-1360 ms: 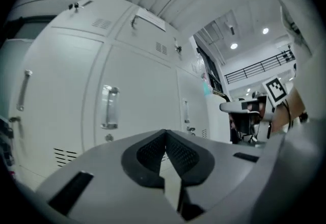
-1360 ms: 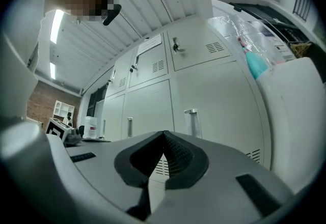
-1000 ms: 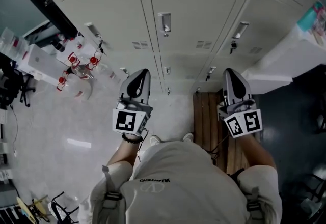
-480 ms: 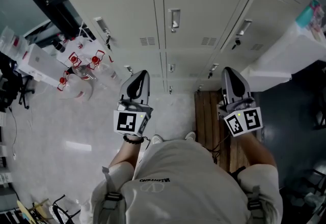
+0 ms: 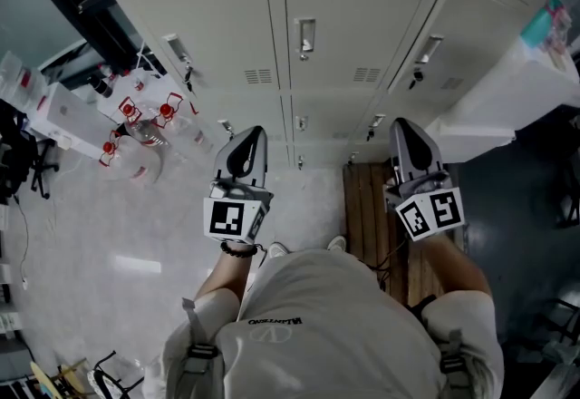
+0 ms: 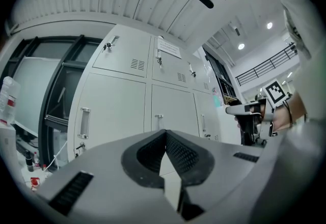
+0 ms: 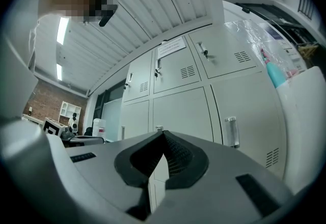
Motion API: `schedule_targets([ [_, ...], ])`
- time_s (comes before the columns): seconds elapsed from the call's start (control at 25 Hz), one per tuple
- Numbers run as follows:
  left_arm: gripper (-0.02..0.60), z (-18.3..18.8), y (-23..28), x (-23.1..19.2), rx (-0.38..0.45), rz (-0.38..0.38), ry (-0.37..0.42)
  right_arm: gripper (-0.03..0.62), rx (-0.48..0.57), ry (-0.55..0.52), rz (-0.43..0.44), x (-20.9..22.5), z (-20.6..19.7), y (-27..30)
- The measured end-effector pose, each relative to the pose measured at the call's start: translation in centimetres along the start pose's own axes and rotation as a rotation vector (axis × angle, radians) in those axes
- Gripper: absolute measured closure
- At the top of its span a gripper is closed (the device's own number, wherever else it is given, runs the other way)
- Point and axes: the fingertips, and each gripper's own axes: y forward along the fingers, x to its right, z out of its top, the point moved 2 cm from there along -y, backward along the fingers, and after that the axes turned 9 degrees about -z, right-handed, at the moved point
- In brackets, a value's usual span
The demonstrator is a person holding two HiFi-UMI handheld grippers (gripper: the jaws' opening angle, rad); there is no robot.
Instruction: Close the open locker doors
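Observation:
A bank of pale grey lockers fills the top of the head view; the doors I see there lie flush, each with a metal handle. My left gripper is held out toward the lower row, shut with nothing in it. My right gripper is level with it to the right, also shut and empty. In the left gripper view the jaws meet in front of the locker doors. In the right gripper view the jaws meet before more flush doors.
A white panel or cabinet juts out from the lockers at right, with a teal item on it; I cannot tell whether it is a door. A wooden slat board lies on the floor. Red-capped bottles stand at left.
The head view has shifted slightly against the lockers. Both grippers stay shut and nearly in place; the right one has edged a little up and left.

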Motion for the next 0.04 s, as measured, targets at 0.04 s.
schedule_targets([
  [0.04, 0.577, -0.06, 0.04, 0.06, -0.001, -0.002, 0.001, 0.585, -0.003, 0.001, 0.0, 0.06, -0.07, 0.04],
])
